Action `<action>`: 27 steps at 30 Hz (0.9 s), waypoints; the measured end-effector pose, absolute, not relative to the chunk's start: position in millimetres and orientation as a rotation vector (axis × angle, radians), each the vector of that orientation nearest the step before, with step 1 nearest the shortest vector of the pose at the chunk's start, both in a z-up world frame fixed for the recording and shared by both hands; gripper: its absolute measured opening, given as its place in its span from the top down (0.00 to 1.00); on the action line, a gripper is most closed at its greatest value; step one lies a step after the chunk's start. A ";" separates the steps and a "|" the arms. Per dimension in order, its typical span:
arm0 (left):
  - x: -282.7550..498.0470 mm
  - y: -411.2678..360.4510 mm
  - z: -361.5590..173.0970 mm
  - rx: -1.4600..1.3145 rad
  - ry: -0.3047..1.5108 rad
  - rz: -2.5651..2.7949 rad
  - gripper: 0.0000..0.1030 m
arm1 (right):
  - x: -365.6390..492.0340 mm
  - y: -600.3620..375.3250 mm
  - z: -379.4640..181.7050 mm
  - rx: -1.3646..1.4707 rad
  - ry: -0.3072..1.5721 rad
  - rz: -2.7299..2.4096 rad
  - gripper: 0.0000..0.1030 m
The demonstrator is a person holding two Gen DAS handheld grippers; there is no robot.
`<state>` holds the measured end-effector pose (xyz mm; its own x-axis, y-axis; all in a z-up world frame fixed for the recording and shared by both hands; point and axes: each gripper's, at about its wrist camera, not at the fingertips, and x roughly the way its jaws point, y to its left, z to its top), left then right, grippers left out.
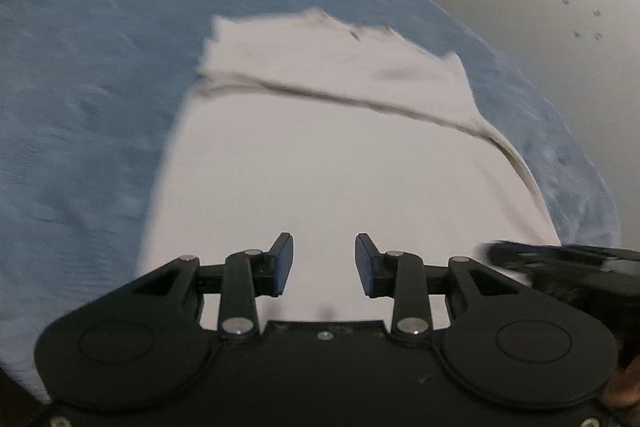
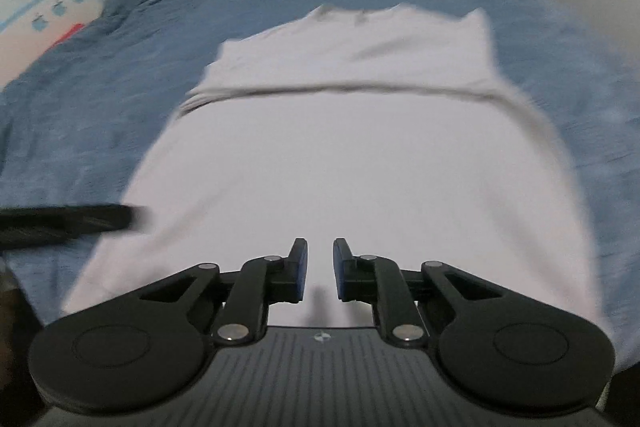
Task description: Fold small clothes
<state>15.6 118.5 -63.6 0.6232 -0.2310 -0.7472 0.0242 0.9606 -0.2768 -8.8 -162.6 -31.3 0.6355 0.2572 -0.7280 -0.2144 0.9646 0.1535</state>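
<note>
I see the white garment [image 2: 340, 167] lying flat on the blue bed cover [image 2: 100, 99], with one fold line across its far part, where a layer lies over another. My left gripper [image 1: 324, 263] hangs over the near edge of the cloth, its jaws apart and empty. My right gripper [image 2: 320, 269] is also above the near edge, jaws parted by a narrow gap and holding nothing. Both views are blurred.
</note>
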 end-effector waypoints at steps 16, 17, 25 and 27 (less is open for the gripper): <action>16.2 140.0 -136.8 -0.073 1.046 0.019 0.64 | 6.5 -183.5 -68.7 -0.120 0.921 0.075 0.92; 13.3 145.4 -138.7 -0.066 1.048 0.031 0.62 | 5.4 -190.8 -67.0 -0.126 0.916 0.033 0.92; -3.3 178.1 -146.7 -0.069 1.045 0.065 0.62 | -2.6 -238.2 -63.9 -0.107 0.909 -0.114 0.92; 2.3 174.0 -143.9 -0.055 1.054 0.071 0.62 | -7.4 -244.4 -62.9 -0.147 0.907 -0.176 0.91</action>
<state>2.3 174.0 -143.9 0.4920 0.0323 -0.8700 -0.0846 0.9964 -0.0109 -7.4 -244.4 -62.9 0.6031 -0.2130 -0.7687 0.0894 0.9757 -0.2002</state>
